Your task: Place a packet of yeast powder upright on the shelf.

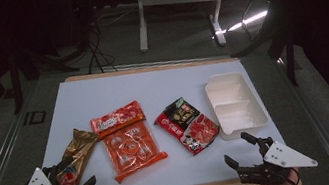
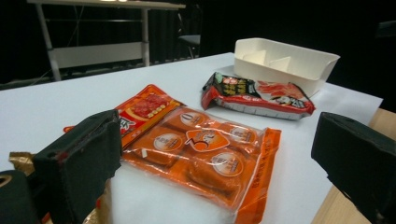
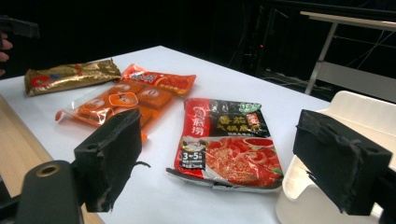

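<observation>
From the high view, my left gripper (image 1: pixel 76 175) sits at seven o'clock on the table (image 1: pixel 161 85). Its jaws are wide open around the bottom end of the gold packet (image 1: pixel 75 155), but they do not squeeze it yet. My right gripper (image 1: pixel 241 148) waits at five o'clock, jaws wide and holding nothing. The white tray (image 1: pixel 234 105) is at two o'clock of it.

In the left gripper view, the orange packet (image 2: pixel 198 154) lies right ahead, and a gold corner peeks out at eight o'clock. The print on the orange one is too small for me to read.

In the right gripper view, the red and black packet (image 3: pixel 226 142) lies between my jaws, farther off. I can read "3-5" on it.

I think the shiny gold packet may slip out, because I only reach its end.
</observation>
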A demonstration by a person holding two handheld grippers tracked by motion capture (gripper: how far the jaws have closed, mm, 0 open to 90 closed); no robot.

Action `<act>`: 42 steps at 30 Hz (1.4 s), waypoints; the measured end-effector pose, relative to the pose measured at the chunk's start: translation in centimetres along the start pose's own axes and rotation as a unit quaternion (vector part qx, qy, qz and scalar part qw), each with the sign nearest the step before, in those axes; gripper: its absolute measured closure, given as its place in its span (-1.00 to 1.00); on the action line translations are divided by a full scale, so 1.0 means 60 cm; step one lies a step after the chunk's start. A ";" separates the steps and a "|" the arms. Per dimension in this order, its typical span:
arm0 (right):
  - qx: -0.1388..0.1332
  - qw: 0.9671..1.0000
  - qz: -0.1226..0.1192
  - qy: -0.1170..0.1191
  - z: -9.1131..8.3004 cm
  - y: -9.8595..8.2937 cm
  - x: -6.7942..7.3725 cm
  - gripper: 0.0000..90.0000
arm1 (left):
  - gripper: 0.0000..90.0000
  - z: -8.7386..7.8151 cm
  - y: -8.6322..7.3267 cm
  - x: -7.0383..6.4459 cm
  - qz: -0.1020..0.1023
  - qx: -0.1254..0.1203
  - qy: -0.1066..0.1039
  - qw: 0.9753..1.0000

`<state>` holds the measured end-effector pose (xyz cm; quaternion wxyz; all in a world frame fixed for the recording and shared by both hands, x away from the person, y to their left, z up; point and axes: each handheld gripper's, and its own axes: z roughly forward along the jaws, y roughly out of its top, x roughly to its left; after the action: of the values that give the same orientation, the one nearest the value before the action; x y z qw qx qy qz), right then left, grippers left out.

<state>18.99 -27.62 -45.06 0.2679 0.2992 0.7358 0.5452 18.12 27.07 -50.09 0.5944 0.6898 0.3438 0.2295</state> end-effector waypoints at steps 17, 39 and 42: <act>-0.009 0.999 -0.006 -0.044 0.007 0.005 -0.022 -0.70 | -0.94 0.011 0.006 -0.013 0.040 -0.002 -0.030 0.999; 0.008 1.000 -0.010 -0.011 0.028 0.046 -0.013 -0.69 | -0.94 0.024 0.063 0.006 0.023 0.039 -0.034 0.998; 0.004 1.000 -0.005 -0.008 0.027 0.046 -0.015 -0.70 | -0.94 0.032 0.071 0.012 0.025 0.048 -0.038 0.998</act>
<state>21.16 -26.61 -42.74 0.2754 0.3014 0.7370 0.5387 20.81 26.09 -46.35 0.5673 0.7342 0.3145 0.2006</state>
